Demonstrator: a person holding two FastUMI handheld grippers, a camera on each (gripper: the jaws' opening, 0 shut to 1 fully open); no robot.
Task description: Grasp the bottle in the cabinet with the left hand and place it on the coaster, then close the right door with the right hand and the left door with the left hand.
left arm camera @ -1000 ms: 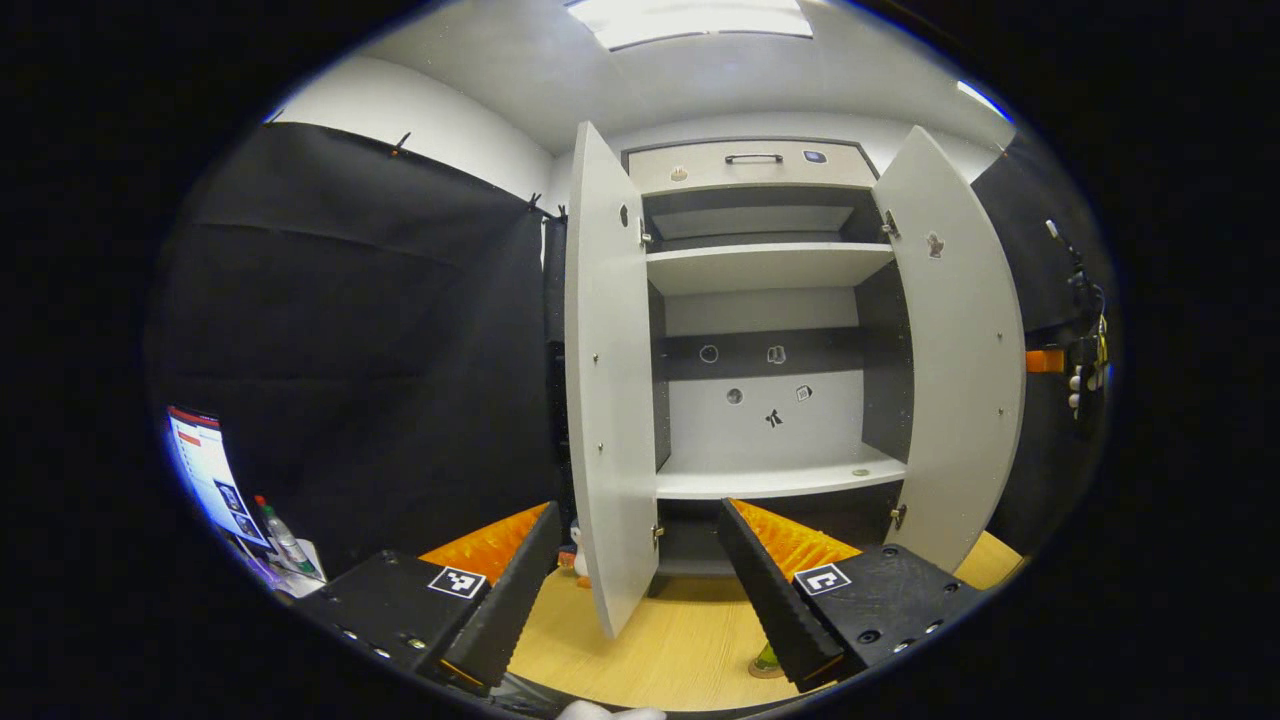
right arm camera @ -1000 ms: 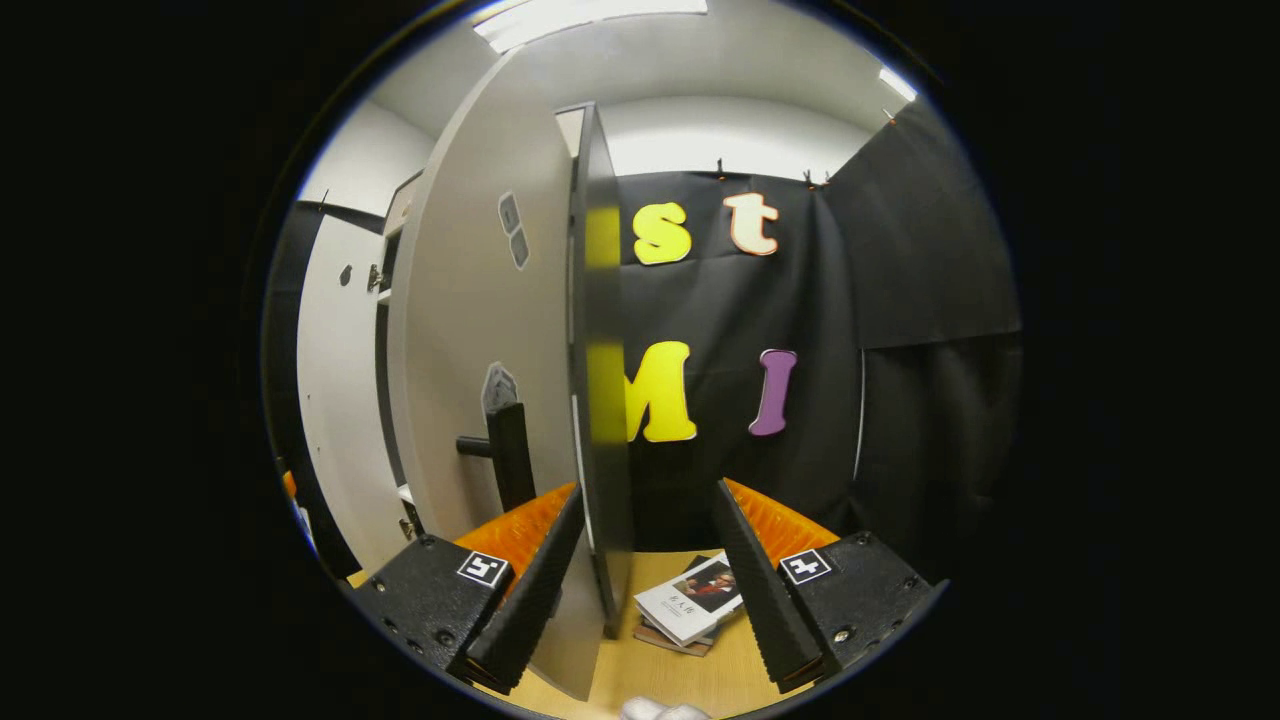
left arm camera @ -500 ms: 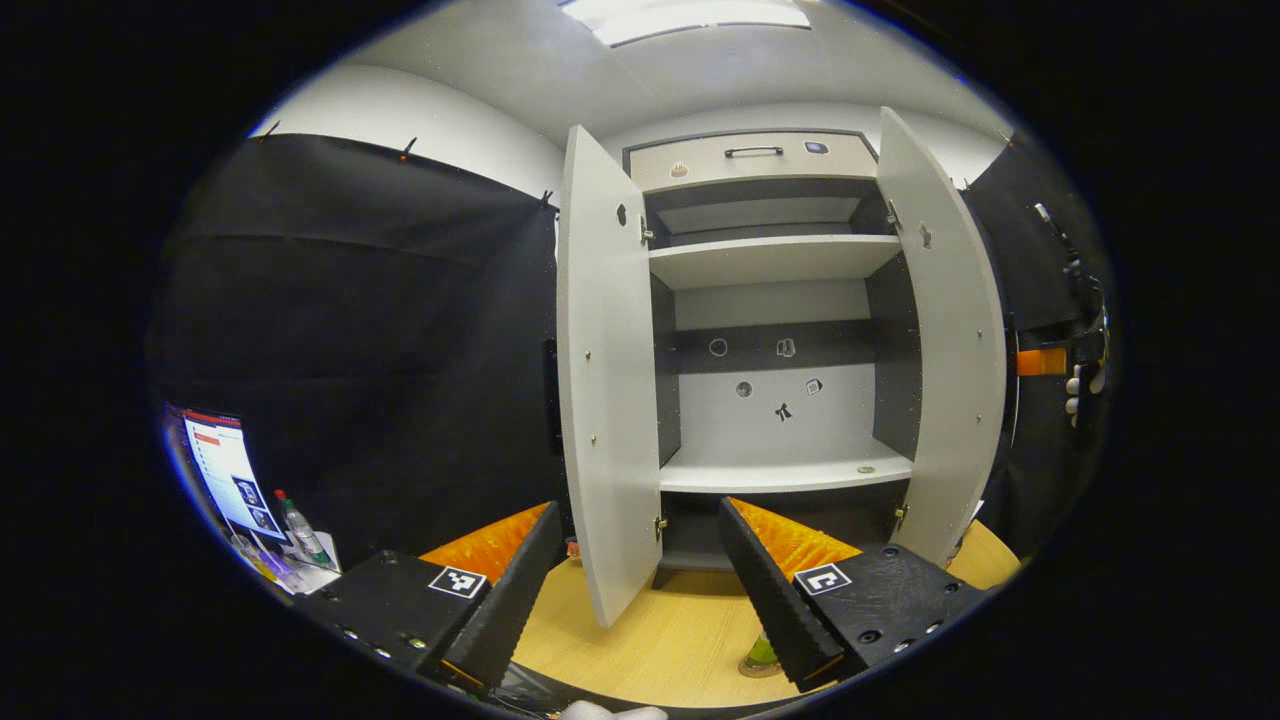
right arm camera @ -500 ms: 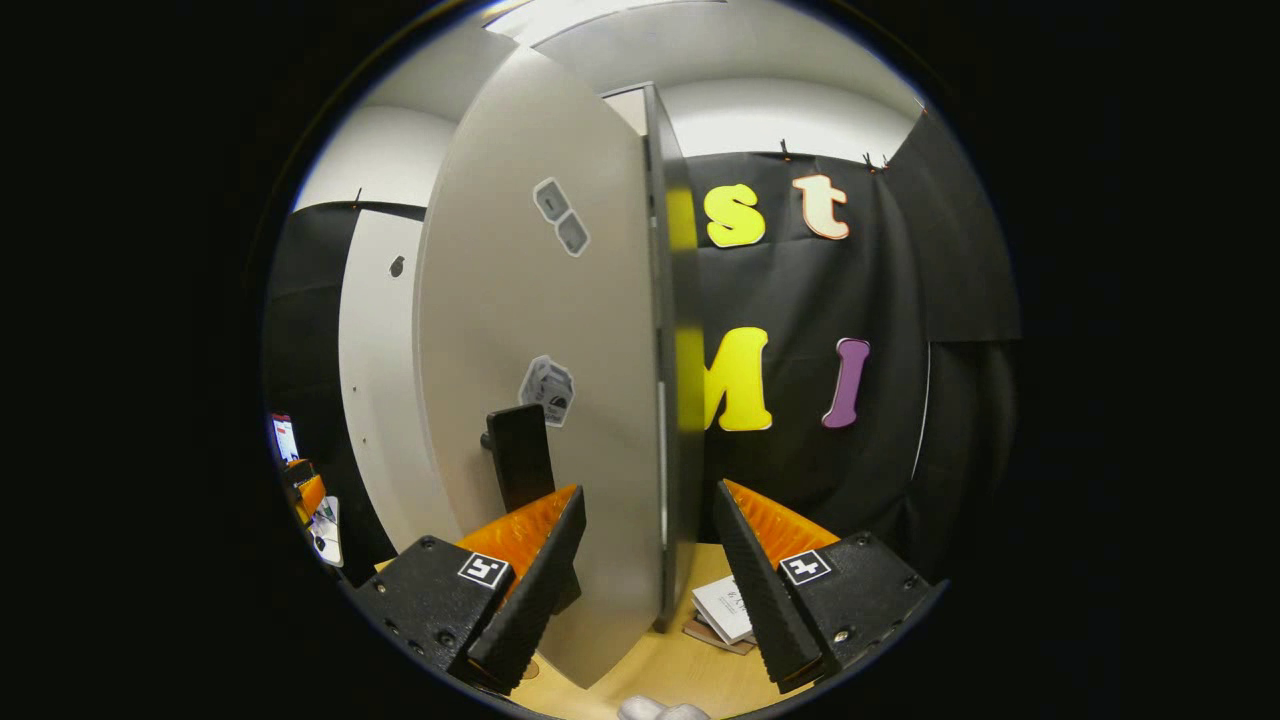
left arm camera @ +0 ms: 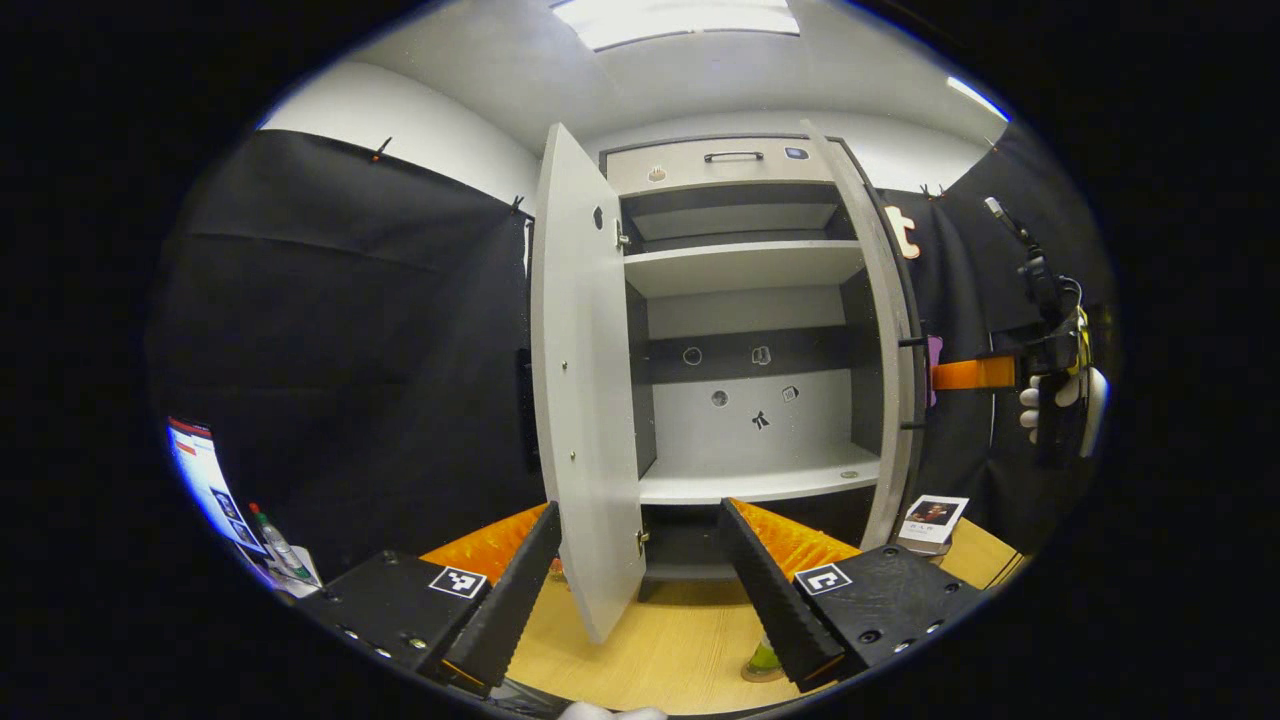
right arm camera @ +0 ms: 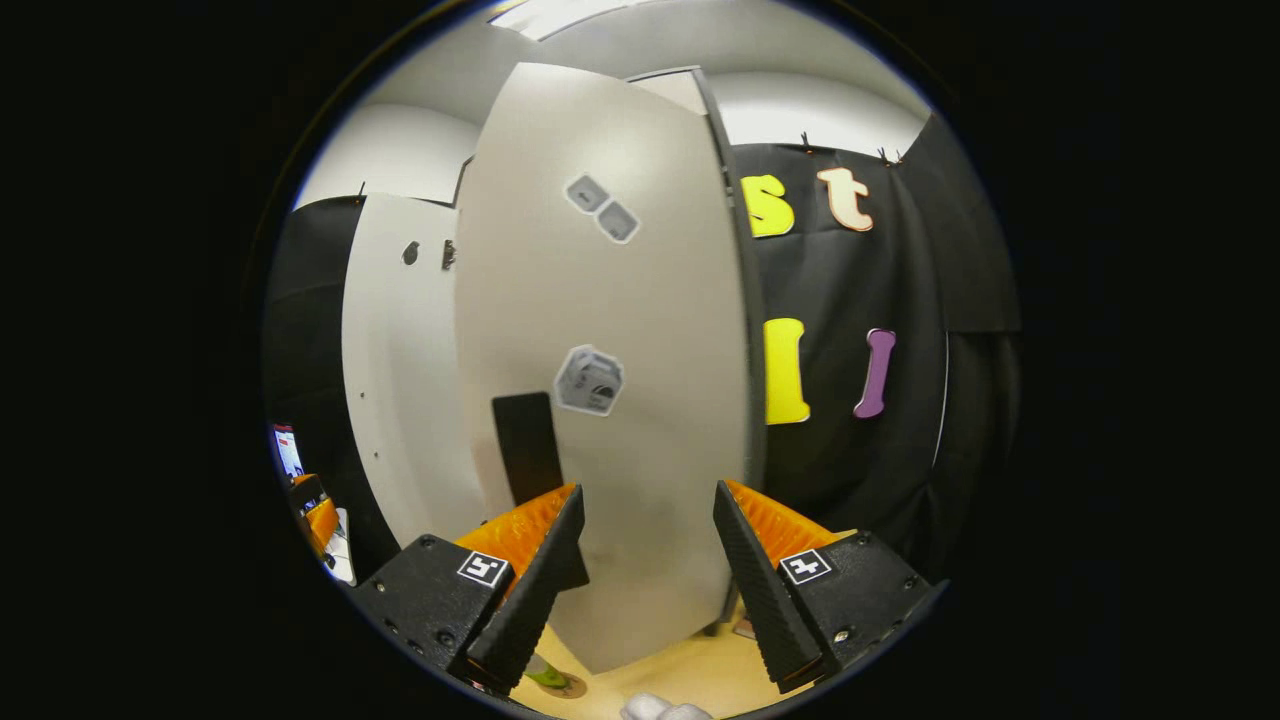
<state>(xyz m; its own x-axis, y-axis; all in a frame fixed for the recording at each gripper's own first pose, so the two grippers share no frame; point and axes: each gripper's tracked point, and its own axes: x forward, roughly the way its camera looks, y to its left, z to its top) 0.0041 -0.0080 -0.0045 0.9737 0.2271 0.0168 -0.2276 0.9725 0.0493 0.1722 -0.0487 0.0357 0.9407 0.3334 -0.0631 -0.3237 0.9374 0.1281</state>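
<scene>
Nearest to us, the left tool (left arm camera: 640,590) hangs with its fingers spread wide and nothing between them, low over the pale wood counter (left arm camera: 670,650). Just by its right finger we see the bottle (left arm camera: 765,657) standing on the coaster (left arm camera: 752,674), partly hidden by that finger; in the right gripper view the same bottle (right arm camera: 545,676) sits at the bottom edge beside the right tool's left finger. So we judge step 1 of 3, the bottle moved from cabinet to coaster, as done. A little farther, the left door (left arm camera: 585,400) stands wide open, swung toward us, and the left tool is not touching it. Beyond it the cabinet (left arm camera: 745,330) shows bare shelves, with only a small round item on the lower one that we cannot identify. The right door (left arm camera: 880,350) appears nearly edge-on from the left gripper view, part way through its swing, and behind it, farther right, a gloved hand (left arm camera: 1040,400) holds the right tool. From the right gripper view, the right tool (right arm camera: 645,585) is released too, its fingers apart and set in front of the right door's (right arm camera: 610,380) outer face near the dark handle (right arm camera: 528,450); whether the fingertips touch the panel we cannot tell. We judge step 2 under way and not finished, and step 3, shutting the left door with the left tool, not begun.
</scene>
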